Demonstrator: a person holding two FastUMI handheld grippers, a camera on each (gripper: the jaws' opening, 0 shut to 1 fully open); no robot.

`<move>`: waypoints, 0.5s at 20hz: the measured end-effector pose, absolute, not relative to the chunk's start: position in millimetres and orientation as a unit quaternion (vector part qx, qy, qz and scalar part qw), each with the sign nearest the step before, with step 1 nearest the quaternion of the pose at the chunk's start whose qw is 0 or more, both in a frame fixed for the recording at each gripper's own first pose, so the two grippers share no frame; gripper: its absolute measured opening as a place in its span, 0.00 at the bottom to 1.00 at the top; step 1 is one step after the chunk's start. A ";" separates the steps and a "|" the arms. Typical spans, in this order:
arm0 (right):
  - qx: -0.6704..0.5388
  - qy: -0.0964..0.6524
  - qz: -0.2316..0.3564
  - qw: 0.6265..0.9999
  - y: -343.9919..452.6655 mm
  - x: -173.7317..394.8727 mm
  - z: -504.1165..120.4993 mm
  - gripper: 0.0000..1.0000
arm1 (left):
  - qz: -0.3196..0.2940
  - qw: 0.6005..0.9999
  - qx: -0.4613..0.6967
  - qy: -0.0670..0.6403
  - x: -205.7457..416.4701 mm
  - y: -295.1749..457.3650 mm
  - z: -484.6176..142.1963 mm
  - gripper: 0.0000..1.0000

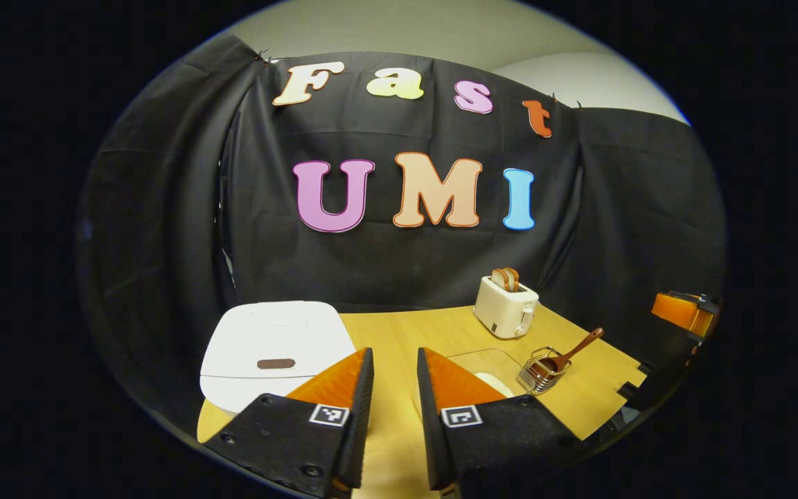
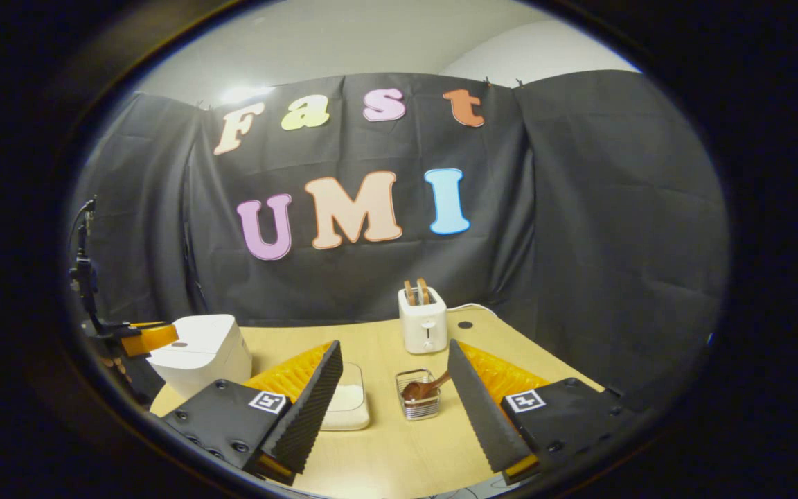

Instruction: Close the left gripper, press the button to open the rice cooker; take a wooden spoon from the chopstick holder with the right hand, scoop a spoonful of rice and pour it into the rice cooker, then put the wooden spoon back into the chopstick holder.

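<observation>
The white rice cooker (image 1: 271,343) sits closed at the table's left, its brown oval button (image 1: 276,363) on the lid's front. My left gripper (image 1: 394,353) hovers just right of it, open by a narrow gap with nothing between the fingers. A wire chopstick holder (image 1: 542,372) holds the wooden spoon (image 1: 574,348), handle leaning right. Beside it is a clear rice container (image 1: 485,365). In the right gripper view, my right gripper (image 2: 394,344) is wide open, above and short of the holder (image 2: 418,400), spoon (image 2: 424,388) and rice container (image 2: 348,402). The rice cooker (image 2: 199,353) stands far left.
A white toaster (image 1: 506,306) with two bread slices stands at the back of the wooden table (image 1: 399,333), behind the holder. The other gripper (image 1: 683,312) shows at the right edge. In the right gripper view the toaster (image 2: 424,320) is straight ahead and the left gripper (image 2: 144,338) is beside the cooker.
</observation>
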State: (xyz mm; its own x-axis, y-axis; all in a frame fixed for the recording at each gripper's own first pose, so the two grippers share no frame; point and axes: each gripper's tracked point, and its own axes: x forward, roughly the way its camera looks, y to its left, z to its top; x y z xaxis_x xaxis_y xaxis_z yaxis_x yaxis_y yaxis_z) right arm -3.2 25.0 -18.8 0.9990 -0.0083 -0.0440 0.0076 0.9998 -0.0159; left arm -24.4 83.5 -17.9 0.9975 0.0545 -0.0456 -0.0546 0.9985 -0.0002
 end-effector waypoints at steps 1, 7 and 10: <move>-0.008 0.022 -0.004 1.000 27.6 -3.8 -20.3 1.00 | 0.033 0.999 0.004 0.025 -26.0 90.0 -18.9 0.29; -0.007 0.022 -0.002 1.000 41.0 -6.0 -25.9 1.00 | 0.072 0.997 -0.017 0.030 -32.5 134.7 -23.0 0.05; -0.006 0.022 -0.004 1.000 42.3 -5.3 -26.5 1.00 | 0.092 0.995 -0.025 0.029 -31.8 162.0 -22.6 0.02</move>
State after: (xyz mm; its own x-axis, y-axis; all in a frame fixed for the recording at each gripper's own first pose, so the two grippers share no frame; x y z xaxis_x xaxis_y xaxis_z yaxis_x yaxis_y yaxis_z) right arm -5.3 42.3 -26.5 0.9990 -0.0083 -0.0448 0.0078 0.9999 -0.0118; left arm -31.8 162.0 -22.6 0.9814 0.1810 -0.0633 -0.1840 0.9819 -0.0444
